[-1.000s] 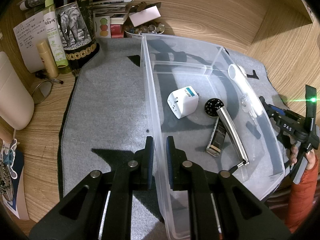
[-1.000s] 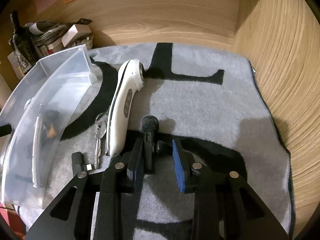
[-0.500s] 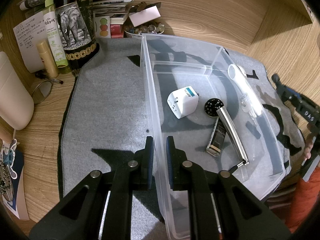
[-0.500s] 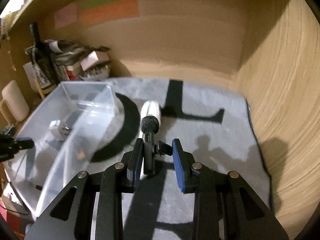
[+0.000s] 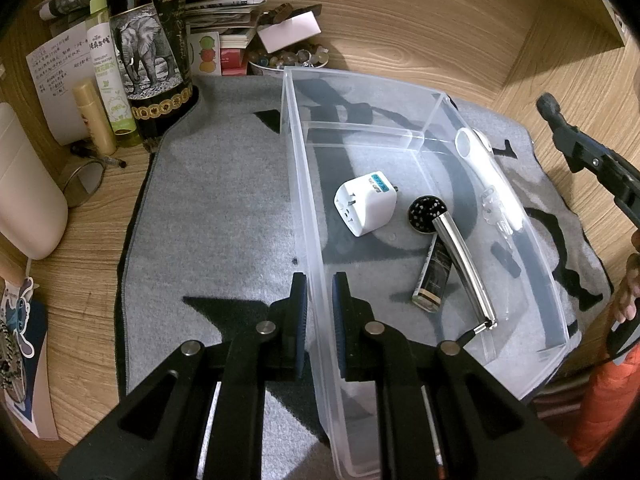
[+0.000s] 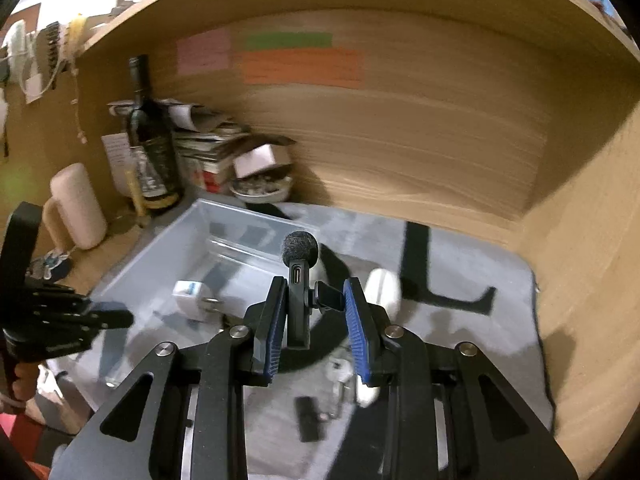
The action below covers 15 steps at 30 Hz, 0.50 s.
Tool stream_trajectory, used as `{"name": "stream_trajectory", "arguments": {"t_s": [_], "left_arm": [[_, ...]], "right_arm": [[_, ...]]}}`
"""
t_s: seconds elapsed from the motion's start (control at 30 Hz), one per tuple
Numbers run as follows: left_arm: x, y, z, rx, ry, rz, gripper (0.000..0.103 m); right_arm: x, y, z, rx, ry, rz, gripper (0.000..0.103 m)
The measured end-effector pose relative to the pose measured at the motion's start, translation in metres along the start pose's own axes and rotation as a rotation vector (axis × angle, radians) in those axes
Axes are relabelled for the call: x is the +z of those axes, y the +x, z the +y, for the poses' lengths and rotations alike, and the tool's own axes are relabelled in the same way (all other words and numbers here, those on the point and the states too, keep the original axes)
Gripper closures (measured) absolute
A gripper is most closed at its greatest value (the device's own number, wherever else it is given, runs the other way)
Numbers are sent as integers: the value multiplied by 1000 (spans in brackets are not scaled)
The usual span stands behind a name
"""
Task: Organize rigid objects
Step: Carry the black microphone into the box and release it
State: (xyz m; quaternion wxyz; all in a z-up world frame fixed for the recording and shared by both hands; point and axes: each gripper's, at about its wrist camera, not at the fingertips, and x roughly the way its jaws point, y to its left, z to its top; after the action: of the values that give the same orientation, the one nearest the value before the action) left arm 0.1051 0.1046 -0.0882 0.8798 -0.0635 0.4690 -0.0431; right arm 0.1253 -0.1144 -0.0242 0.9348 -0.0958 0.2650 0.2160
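Clearly, the left gripper point(image 5: 319, 312) was clamped on the near side wall of the clear plastic bin point(image 5: 310, 216), one pad on either face of the wall. Inside the bin, the left wrist view showed a white travel adapter point(image 5: 365, 203), a chrome shower head point(image 5: 456, 254) with its black dotted face turned up, and a small dark box point(image 5: 434, 278) lying partly under the chrome handle. Through the far wall a white handheld device point(image 5: 486, 172) was seen on the grey mat point(image 5: 216, 216), outside the bin.

Only the right wrist view showed what the right gripper point(image 6: 316, 320) carried: a small black clip-on microphone point(image 6: 299, 280) with a foam windscreen on top, held upright, its body against the left pad and its clip reaching to the right pad. It was seen raised above the mat, near the bin's right wall. Below it, a black stick-like item point(image 6: 307, 418) and a bunch of keys point(image 6: 338, 380) were left on the mat, blurred. In the left view the right gripper appeared only at the right edge, with a hand point(image 5: 630, 296) and an orange sleeve point(image 5: 608, 400).
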Motion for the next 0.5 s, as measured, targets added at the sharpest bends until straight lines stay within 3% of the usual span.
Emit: {"name": "stream_trajectory", "arguments": {"t_s": [0.27, 0.5], "left_arm": [[-1, -1, -1, 2, 2, 0, 91], [-1, -1, 0, 1, 3, 0, 91]], "right_arm": [[1, 13, 30, 72, -49, 20, 77], [-8, 33, 55, 130, -100, 91, 77]]}}
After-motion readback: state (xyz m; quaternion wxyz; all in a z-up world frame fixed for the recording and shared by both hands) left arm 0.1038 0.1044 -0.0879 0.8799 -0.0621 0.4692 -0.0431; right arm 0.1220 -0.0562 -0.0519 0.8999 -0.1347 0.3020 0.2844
